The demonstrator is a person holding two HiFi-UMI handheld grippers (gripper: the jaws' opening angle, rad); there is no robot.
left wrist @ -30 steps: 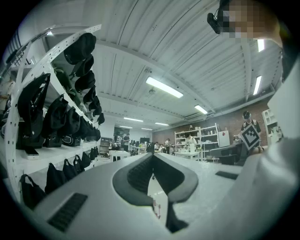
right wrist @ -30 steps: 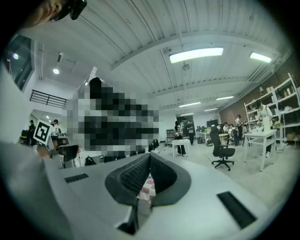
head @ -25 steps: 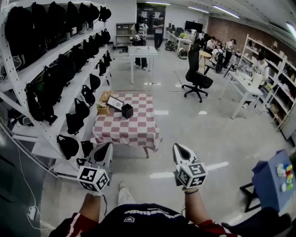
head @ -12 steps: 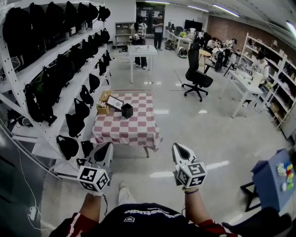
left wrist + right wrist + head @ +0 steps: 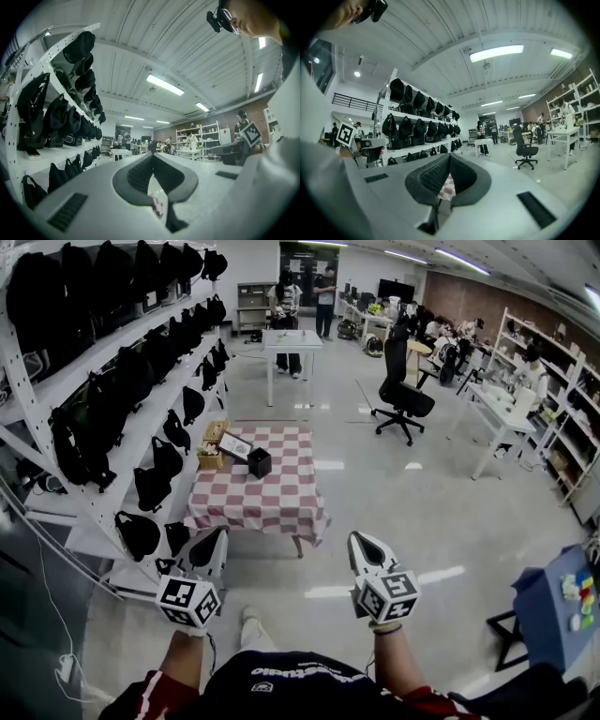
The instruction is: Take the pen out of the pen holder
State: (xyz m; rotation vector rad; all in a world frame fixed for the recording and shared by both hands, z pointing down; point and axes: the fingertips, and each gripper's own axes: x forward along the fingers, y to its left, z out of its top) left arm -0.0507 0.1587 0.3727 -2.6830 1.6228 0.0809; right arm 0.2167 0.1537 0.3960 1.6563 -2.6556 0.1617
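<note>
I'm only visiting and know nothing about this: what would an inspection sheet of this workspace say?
Surface: low table under a red-and-white checked cloth, ahead of the person.
Job's things: black pen holder on the cloth; pen too small to make out.
Clutter: framed board and wooden boxes beside the holder.
Grippers: left gripper and right gripper both shut, empty, short of the table.
Cables: white cable on the floor, left.
Surroundings: shelves of black bags, office chair, people far off.

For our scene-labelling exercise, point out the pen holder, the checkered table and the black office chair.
pen holder (image 5: 259, 465): head view, its front side.
checkered table (image 5: 272, 507): head view, bare cloth near the front.
black office chair (image 5: 410, 401): head view, its seat.
</note>
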